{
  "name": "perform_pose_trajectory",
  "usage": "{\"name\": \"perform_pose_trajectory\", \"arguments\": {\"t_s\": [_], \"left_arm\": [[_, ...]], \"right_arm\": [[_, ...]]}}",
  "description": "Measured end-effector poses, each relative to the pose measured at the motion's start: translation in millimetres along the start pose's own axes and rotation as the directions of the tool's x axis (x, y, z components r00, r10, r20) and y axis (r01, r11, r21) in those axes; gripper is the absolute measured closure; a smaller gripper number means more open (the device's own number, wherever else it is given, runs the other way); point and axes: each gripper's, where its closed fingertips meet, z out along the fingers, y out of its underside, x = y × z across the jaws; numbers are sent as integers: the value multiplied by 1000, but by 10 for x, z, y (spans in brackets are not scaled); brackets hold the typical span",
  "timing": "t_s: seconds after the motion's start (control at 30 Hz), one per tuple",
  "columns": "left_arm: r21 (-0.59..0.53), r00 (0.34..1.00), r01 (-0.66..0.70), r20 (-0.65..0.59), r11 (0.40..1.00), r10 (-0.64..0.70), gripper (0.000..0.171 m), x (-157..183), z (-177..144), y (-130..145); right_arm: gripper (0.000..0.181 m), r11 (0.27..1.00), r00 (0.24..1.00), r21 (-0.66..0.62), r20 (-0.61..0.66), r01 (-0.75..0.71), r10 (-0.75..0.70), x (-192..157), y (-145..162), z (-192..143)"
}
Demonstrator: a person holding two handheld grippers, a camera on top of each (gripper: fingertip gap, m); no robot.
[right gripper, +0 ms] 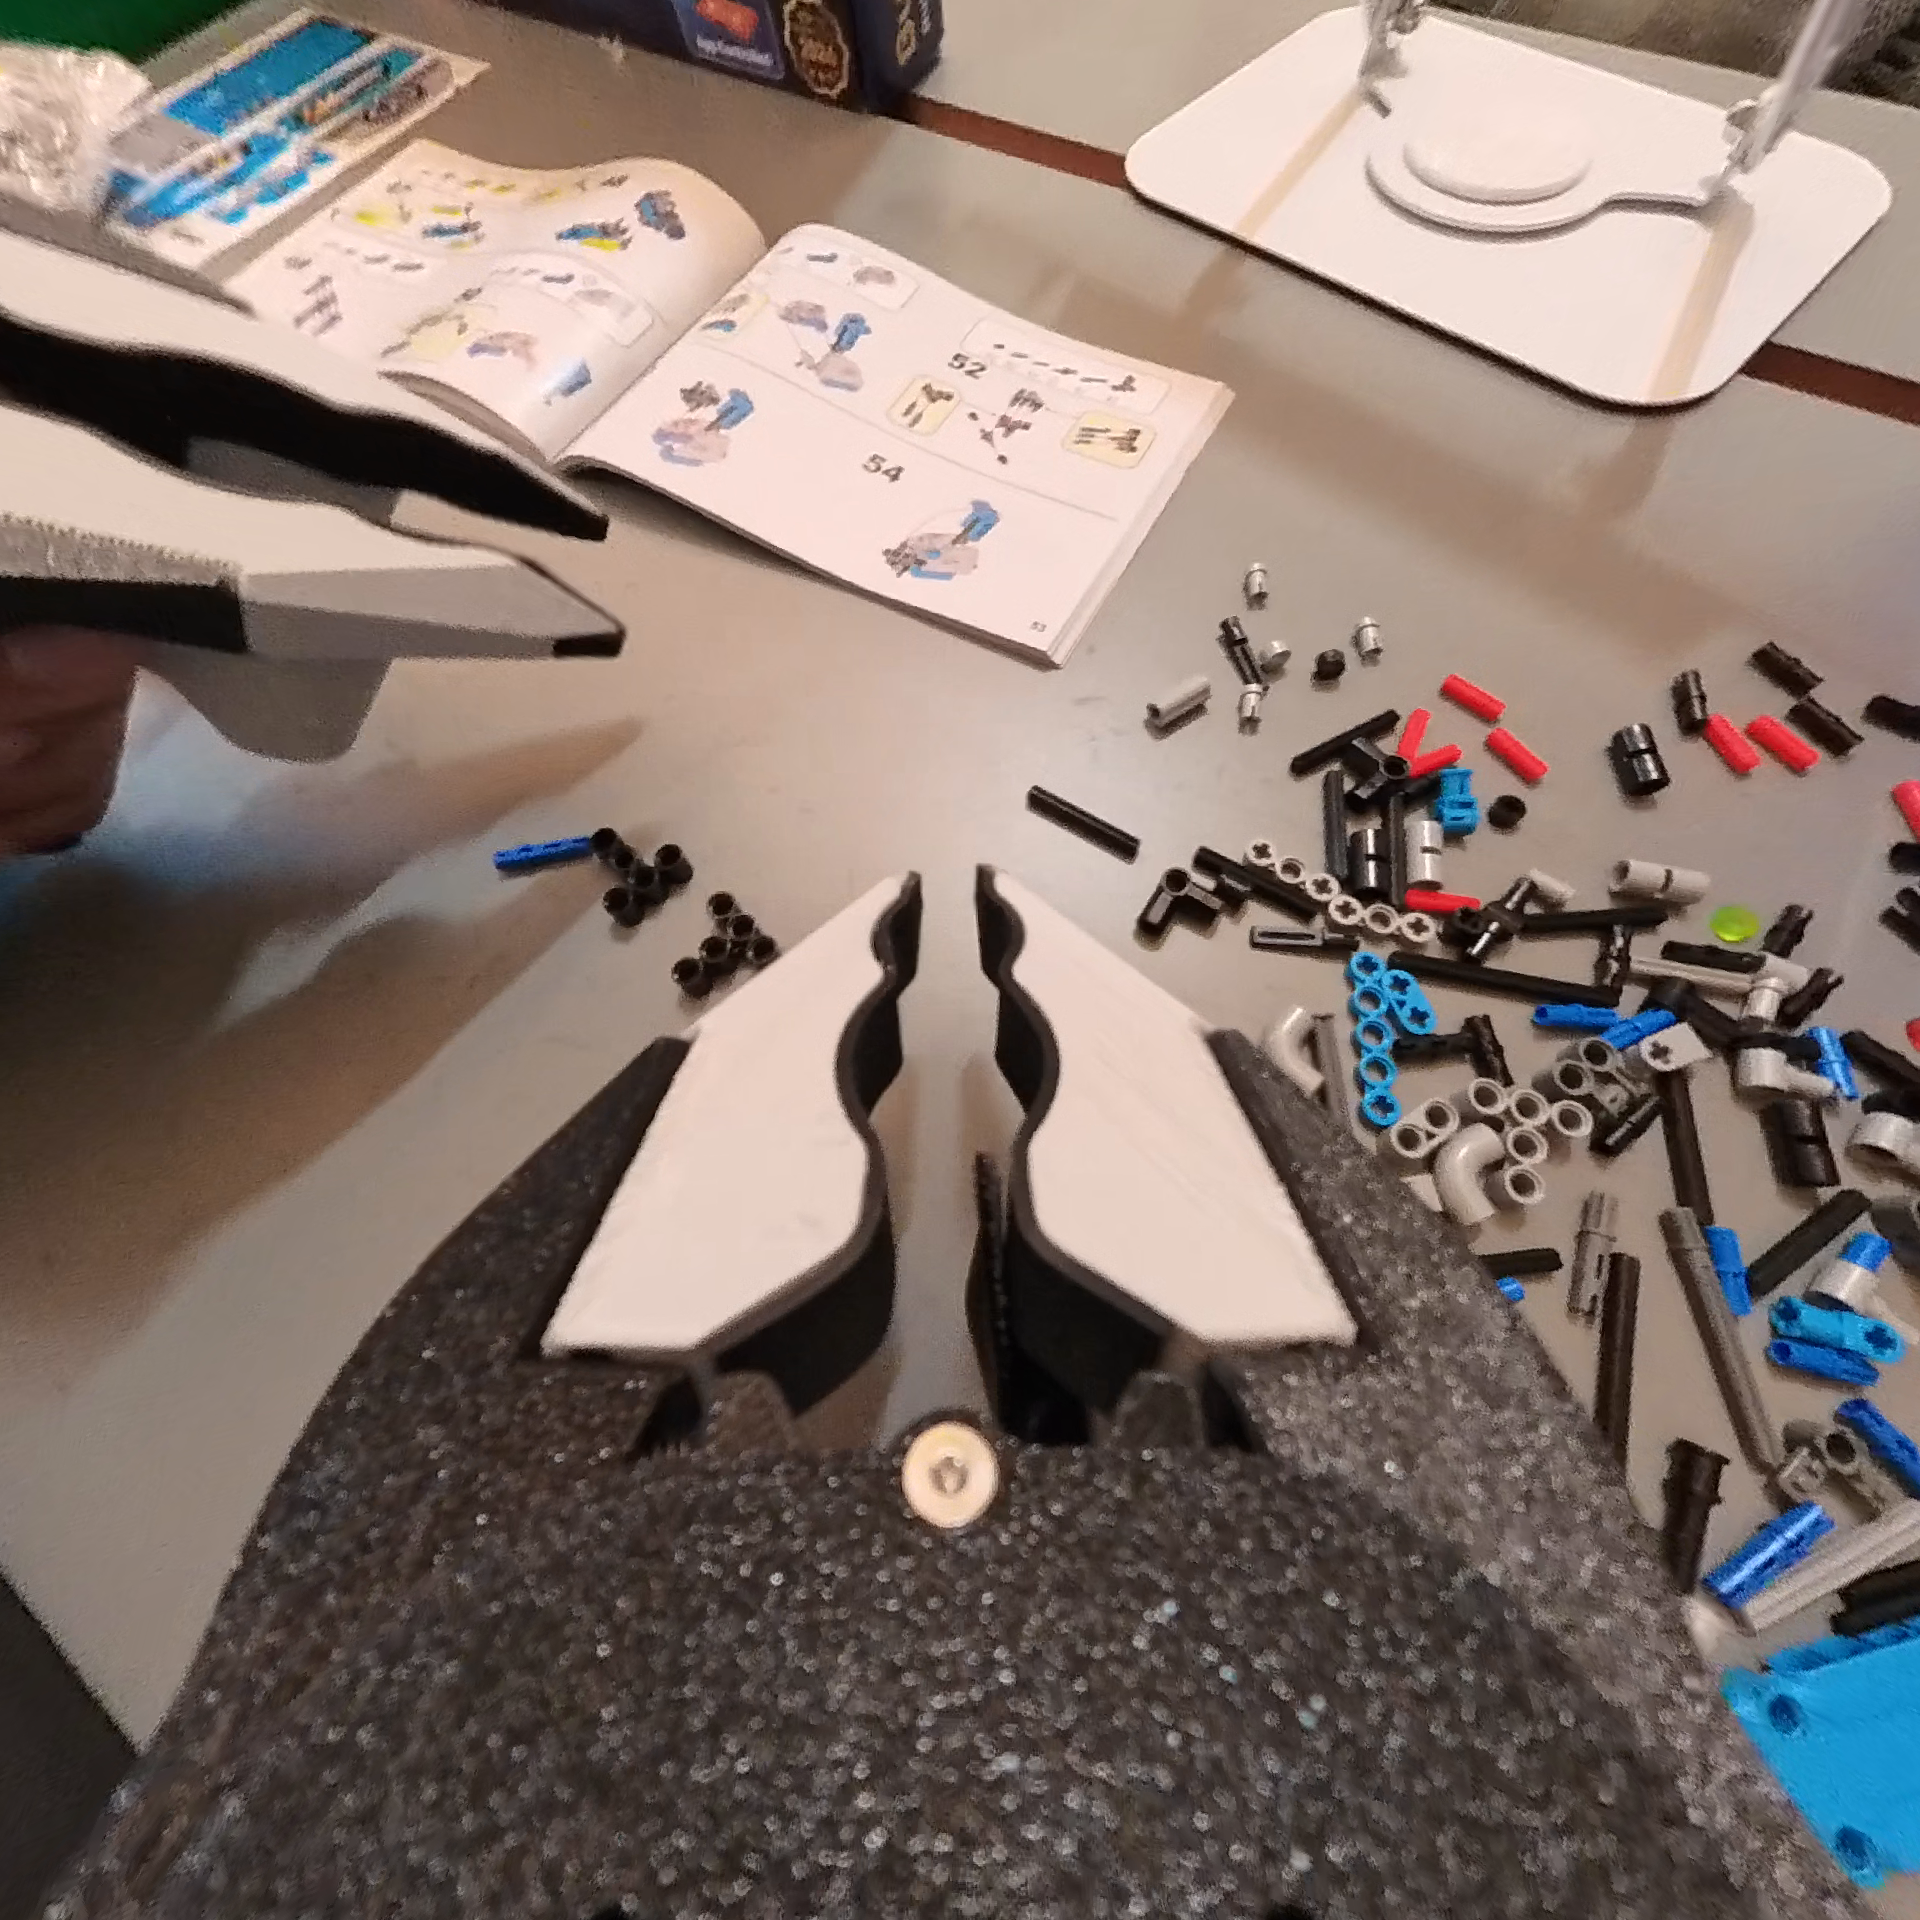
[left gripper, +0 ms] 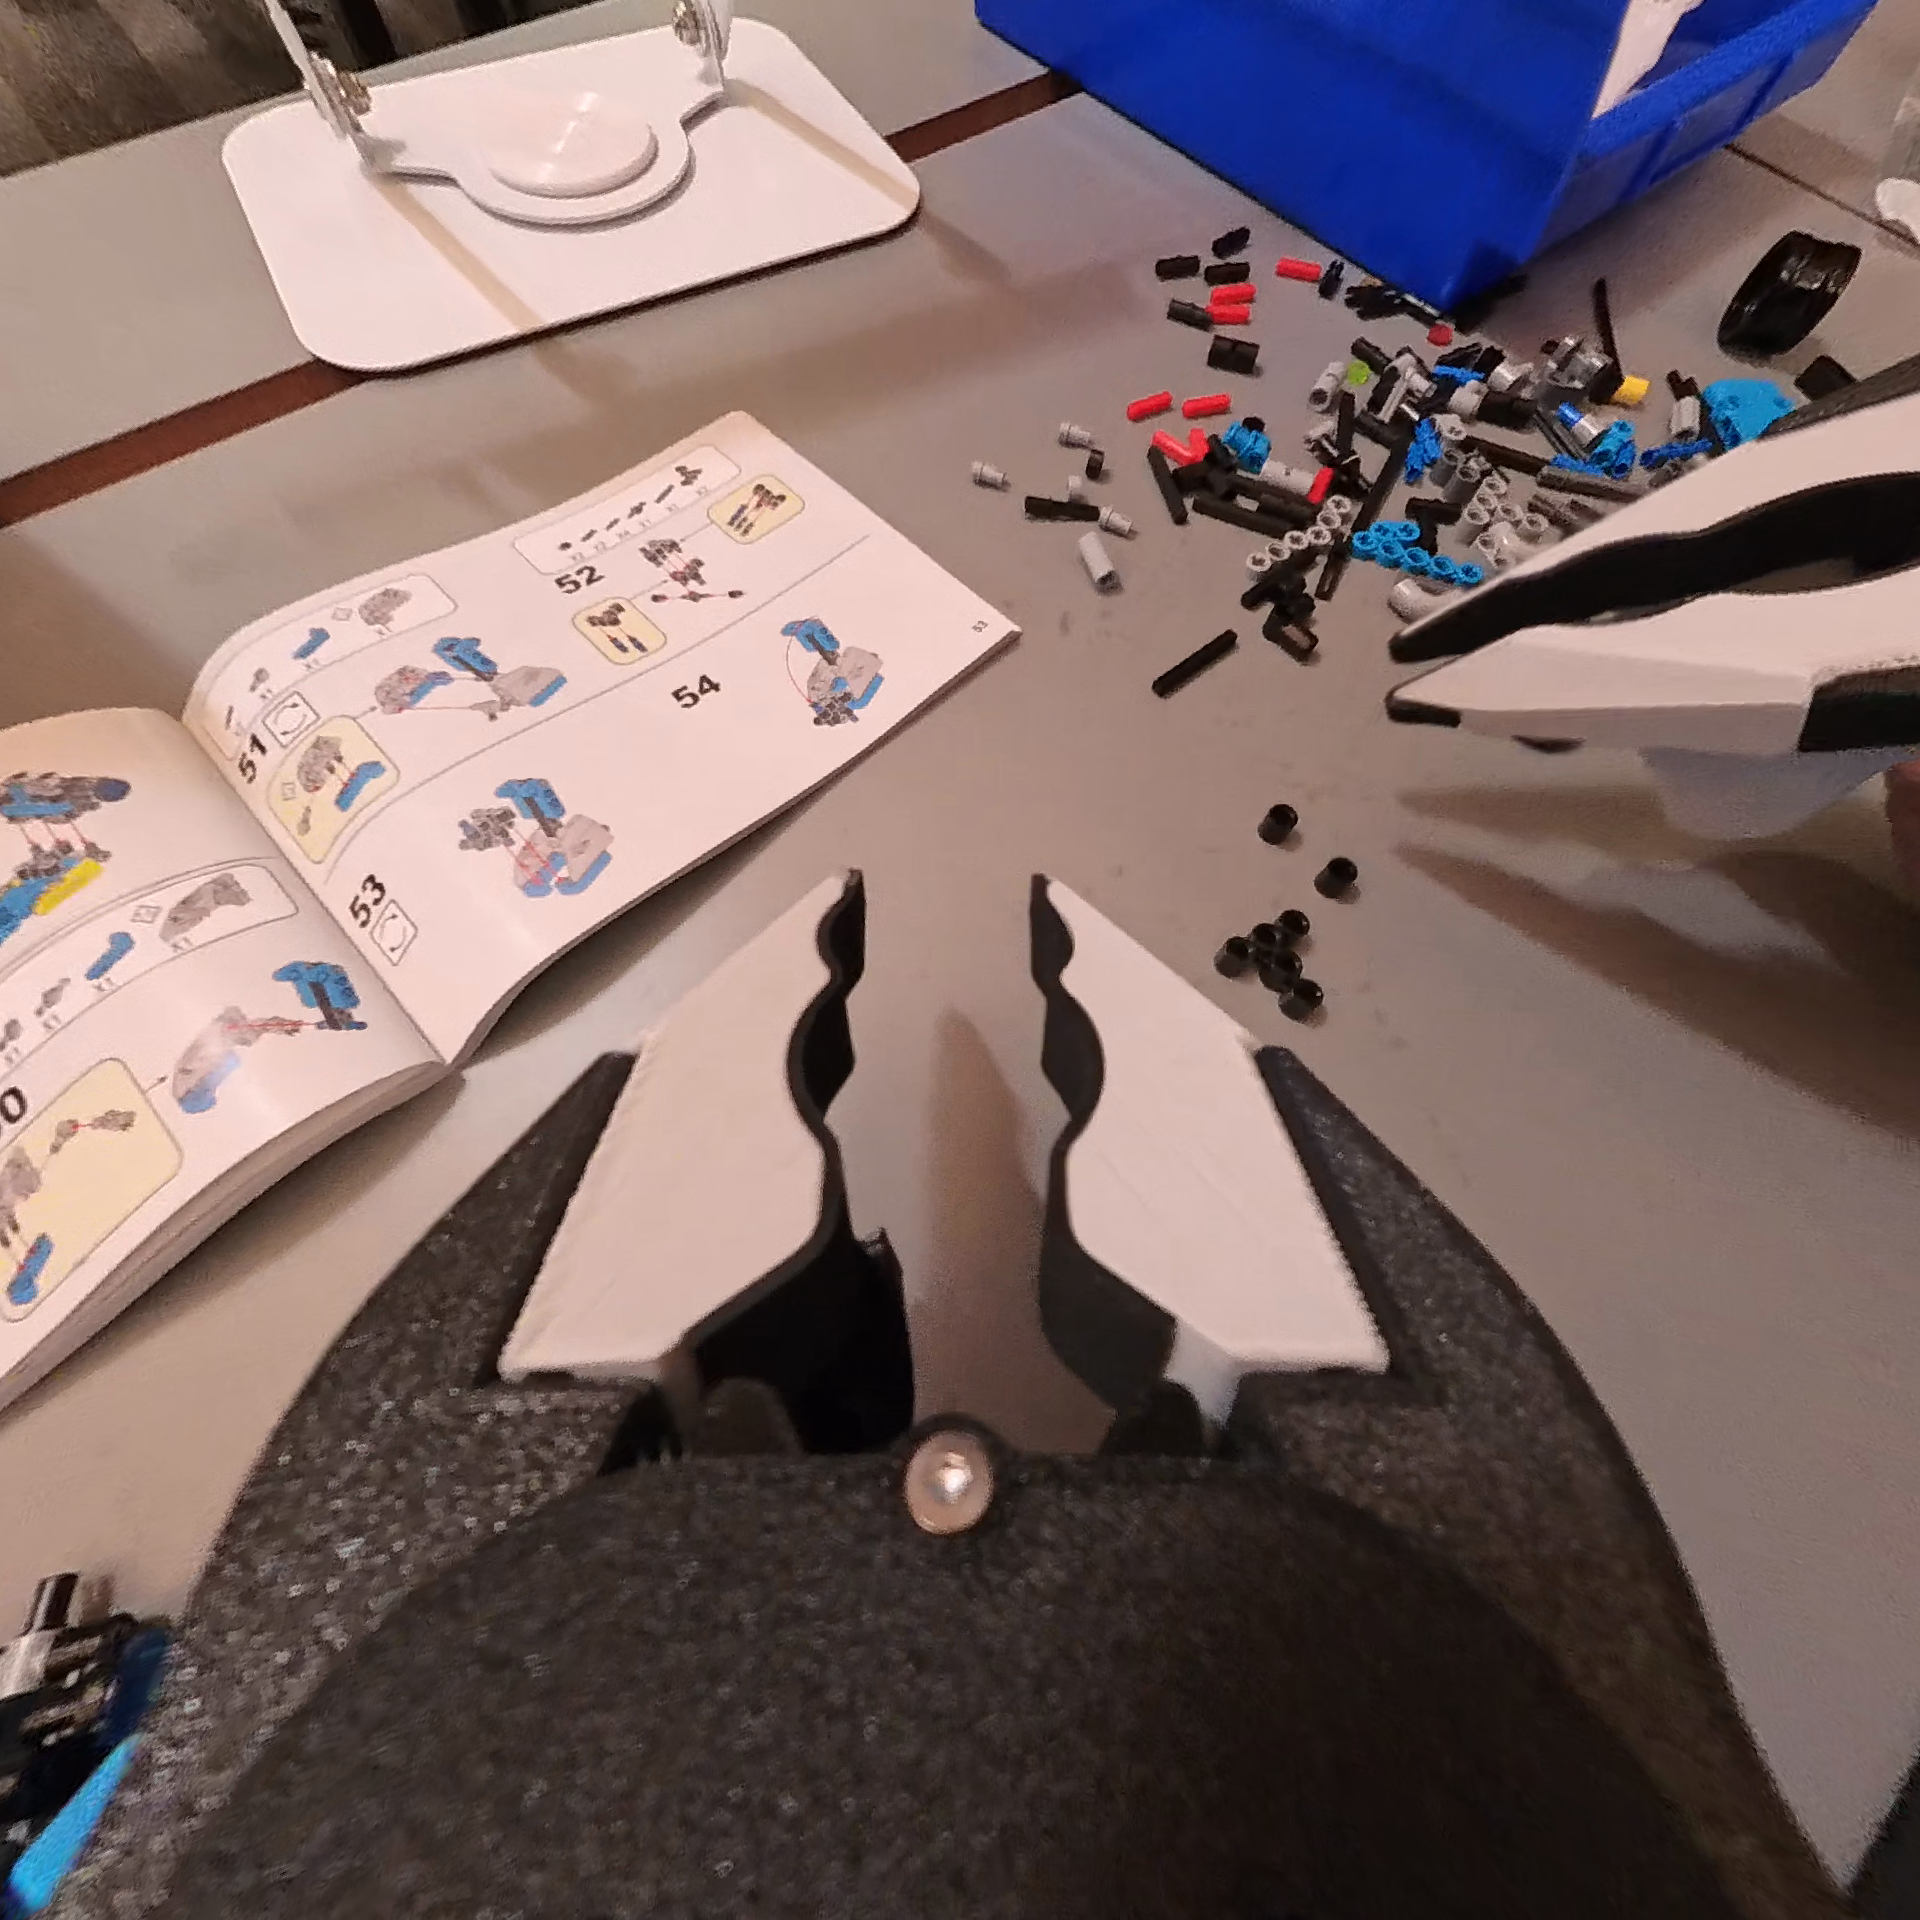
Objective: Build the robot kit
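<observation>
A grey bench [left gripper: 1558, 1195] carries an open instruction booklet [left gripper: 582, 727] and scattered small plastic building pieces [right gripper: 1558, 987]. The left tongs [left gripper: 945, 904] hover spread and empty, small black connector pieces [left gripper: 1273, 951] just right of their tips. The right tongs [right gripper: 948, 894] hang narrowly parted, empty, the same cluster at their left.

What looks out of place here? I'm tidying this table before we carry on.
Small building pieces lie loose across the grey table, outside the blue bin. A few black connectors sit apart. Nothing looks damaged.
</observation>
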Motion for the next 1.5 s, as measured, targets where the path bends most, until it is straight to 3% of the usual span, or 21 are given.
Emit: {"name": "perform_pose_trajectory", "arguments": {"t_s": [0.03,0.5,0.87,1.0,1.13,1.27,1.37,1.5], "left_arm": [[-1,1000,1,3,1000,-1,140,-8,7,3],[-27,999,30,-30,999,-30,138,42,60,67],[-15,999,9,-33,1000,-9,138,61,29,27],[-2,994,-3,-110,1000,3,139,223,27,2],[47,960,-62,-270,997,73,139,631,66,-66],[-56,876,-32,-482,998,1,139,1233,81,-282],[-108,884,-120,-465,987,57,139,1399,316,-542],[-144,913,-288,-338,947,226,142,1349,1008,-670]], "right_arm": [[170,1000,1000,6,5,-21,21,14,-5,-2],[165,995,996,-38,7,-90,90,75,112,52],[153,991,985,-29,-114,-134,130,430,101,-160],[151,986,962,6,-218,-168,165,648,188,-568],[149,952,941,133,-168,-274,294,398,233,-853],[148,934,923,188,-183,-305,338,345,317,-935],[149,928,925,226,-175,-297,338,373,267,-977],[149,926,936,219,-106,-306,335,303,242,-930]]}}
